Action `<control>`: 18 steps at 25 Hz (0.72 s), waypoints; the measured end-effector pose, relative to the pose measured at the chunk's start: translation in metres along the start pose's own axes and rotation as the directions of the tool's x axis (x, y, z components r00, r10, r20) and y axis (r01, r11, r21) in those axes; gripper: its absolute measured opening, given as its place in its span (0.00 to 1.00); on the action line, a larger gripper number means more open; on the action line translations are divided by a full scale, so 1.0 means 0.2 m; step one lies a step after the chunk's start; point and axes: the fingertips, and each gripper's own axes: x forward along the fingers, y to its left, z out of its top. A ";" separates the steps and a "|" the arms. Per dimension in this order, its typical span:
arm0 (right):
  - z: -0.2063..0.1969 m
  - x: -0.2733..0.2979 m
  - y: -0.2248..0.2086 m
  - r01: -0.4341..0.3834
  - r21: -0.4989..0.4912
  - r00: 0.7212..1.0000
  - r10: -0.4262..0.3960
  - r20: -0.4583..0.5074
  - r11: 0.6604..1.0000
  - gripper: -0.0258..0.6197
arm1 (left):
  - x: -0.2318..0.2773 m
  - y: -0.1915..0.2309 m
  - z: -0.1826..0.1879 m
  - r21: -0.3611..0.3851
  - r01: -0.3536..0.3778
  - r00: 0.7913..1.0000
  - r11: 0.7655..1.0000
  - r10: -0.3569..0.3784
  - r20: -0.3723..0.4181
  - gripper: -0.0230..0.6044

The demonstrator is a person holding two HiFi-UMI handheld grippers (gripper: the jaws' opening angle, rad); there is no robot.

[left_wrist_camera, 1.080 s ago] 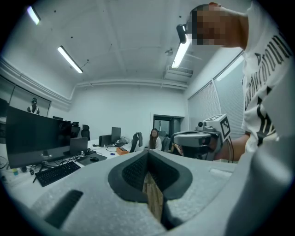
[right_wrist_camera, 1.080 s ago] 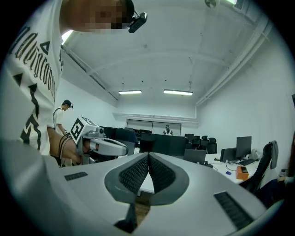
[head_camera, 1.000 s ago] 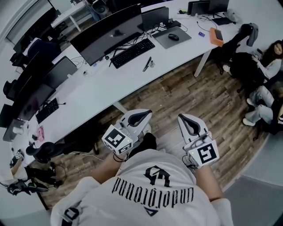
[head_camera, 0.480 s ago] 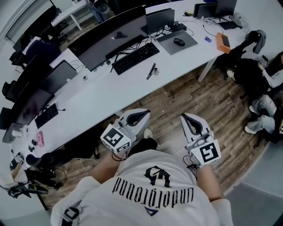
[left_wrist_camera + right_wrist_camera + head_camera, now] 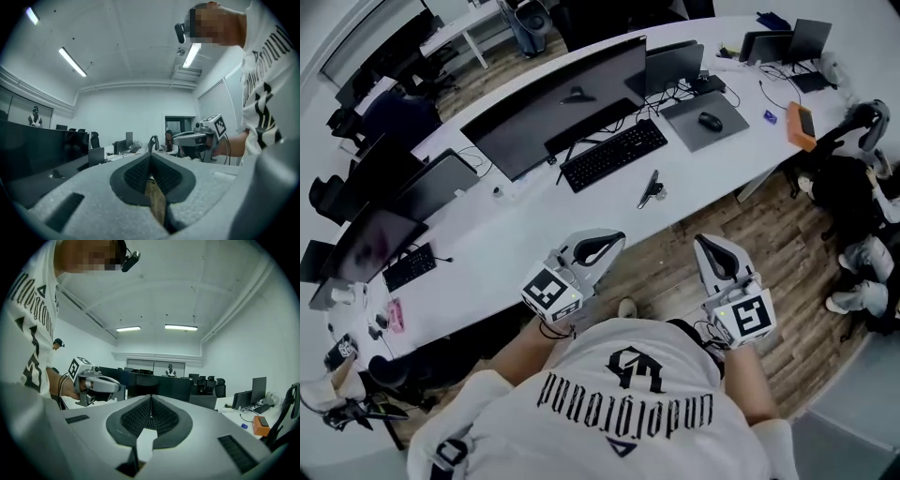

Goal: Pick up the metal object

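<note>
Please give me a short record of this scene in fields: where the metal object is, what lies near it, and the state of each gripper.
metal object: lies on the white desk, near its front edge, touched by nothing
nearby: black keyboard just behind it; mouse on a grey pad farther along the desk
left gripper: jaws together, nothing between them, held in front of the person's body
right gripper: jaws together, empty, held beside the left one
task status: not yet picked up; both grippers are apart from the object
</note>
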 end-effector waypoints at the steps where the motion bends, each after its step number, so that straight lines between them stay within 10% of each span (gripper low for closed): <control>1: 0.01 0.05 -0.02 0.002 0.000 1.000 -0.002 -0.003 1.000 0.06 | 0.01 0.05 0.01 0.000 0.002 1.000 1.000 -0.002 -0.004 0.06; 18: -0.20 0.51 -0.29 -0.066 0.096 0.995 0.072 -0.065 0.993 0.06 | 0.23 0.46 -0.09 -0.052 -0.031 0.999 0.998 0.030 -0.019 0.06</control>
